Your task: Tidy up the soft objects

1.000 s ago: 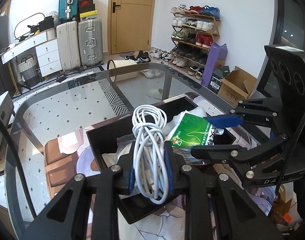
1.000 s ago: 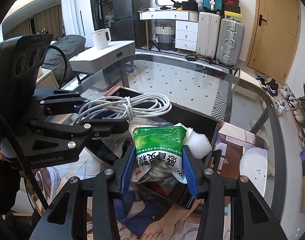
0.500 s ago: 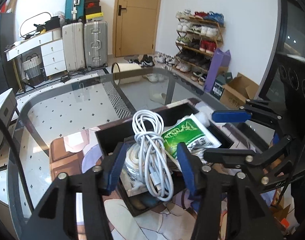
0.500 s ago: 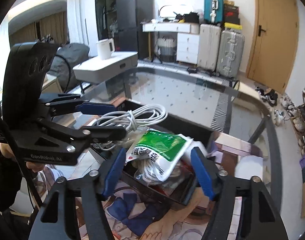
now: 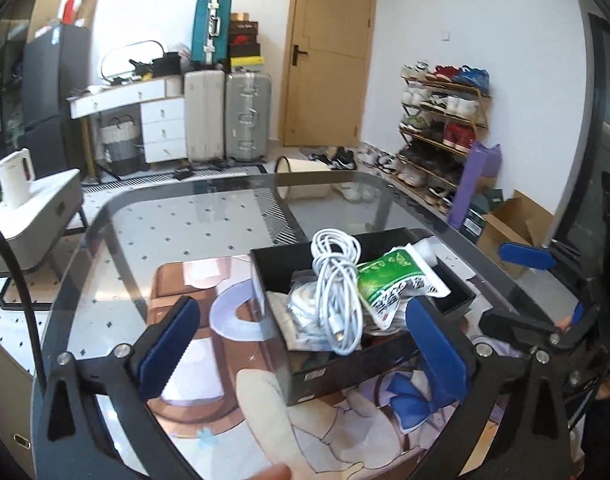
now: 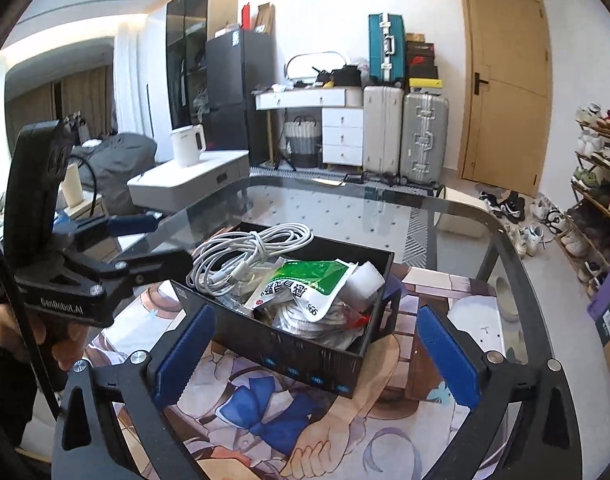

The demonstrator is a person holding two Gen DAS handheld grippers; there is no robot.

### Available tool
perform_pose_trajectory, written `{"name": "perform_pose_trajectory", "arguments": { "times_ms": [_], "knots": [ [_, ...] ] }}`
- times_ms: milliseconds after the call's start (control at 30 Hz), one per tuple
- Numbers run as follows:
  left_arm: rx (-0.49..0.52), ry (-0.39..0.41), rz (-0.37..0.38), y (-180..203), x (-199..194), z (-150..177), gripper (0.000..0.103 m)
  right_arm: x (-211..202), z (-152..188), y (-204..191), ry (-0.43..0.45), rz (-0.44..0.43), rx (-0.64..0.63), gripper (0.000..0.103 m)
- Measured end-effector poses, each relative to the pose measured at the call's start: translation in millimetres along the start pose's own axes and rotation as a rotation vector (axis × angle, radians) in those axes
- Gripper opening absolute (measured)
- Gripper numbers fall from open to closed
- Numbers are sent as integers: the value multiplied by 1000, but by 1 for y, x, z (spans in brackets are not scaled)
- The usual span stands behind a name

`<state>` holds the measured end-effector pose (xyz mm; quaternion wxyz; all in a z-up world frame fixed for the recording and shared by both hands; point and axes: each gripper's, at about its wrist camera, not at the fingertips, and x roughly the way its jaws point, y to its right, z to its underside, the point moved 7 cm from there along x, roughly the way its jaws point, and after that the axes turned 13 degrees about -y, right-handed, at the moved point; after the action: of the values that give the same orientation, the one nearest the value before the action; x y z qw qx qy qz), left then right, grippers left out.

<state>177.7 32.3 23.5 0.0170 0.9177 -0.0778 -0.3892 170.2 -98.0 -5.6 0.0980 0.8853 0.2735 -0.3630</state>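
Observation:
A black box point(image 5: 345, 372) point(image 6: 305, 356) sits on a printed mat on the glass table. In it lie a coiled white cable point(image 5: 337, 300) point(image 6: 241, 256), a green and white packet point(image 5: 393, 284) point(image 6: 305, 280) and other soft bags. My left gripper point(image 5: 305, 344) is open and empty, held back from the box's near side; it also shows in the right wrist view point(image 6: 145, 240). My right gripper point(image 6: 313, 356) is open and empty in front of the box; it also shows in the left wrist view point(image 5: 533, 284).
The printed mat point(image 6: 265, 420) covers the near part of the glass table point(image 5: 185, 216). Around it are a white side table with a kettle point(image 6: 189, 144), suitcases point(image 6: 405, 132), a shoe rack point(image 5: 441, 128) and a cardboard box point(image 5: 513, 224).
Both grippers let go: the left released the white cable, the right released the green packet, both into the box. Both have opened wide and pulled back from the box.

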Motion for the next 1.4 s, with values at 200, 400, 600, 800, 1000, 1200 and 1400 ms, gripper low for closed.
{"name": "perform_pose_trajectory", "arguments": {
  "times_ms": [200, 400, 600, 800, 1000, 1200, 1400],
  "knots": [
    [-43, 50, -76, -12, 1, 17, 103, 3, 15, 0, 23, -28, 39, 102],
    [-69, 66, -85, -16, 8, 22, 103, 7, 19, -5, 48, -12, 22, 102],
    [-47, 61, -105, -13, 16, 27, 103, 8, 19, -5, 77, -1, 46, 102],
    [-50, 72, -103, -14, 14, 28, 103, 10, 18, -1, 90, 6, 65, 102],
    [-41, 90, -106, -11, 10, 27, 103, 9, 17, 5, 103, 11, 81, 102],
    [-48, 88, -105, -12, 10, 27, 103, 9, 17, 6, 106, 24, 84, 102],
    [-49, 93, -106, -12, 9, 27, 103, 7, 18, 4, 115, 32, 76, 102]
  ]
}}
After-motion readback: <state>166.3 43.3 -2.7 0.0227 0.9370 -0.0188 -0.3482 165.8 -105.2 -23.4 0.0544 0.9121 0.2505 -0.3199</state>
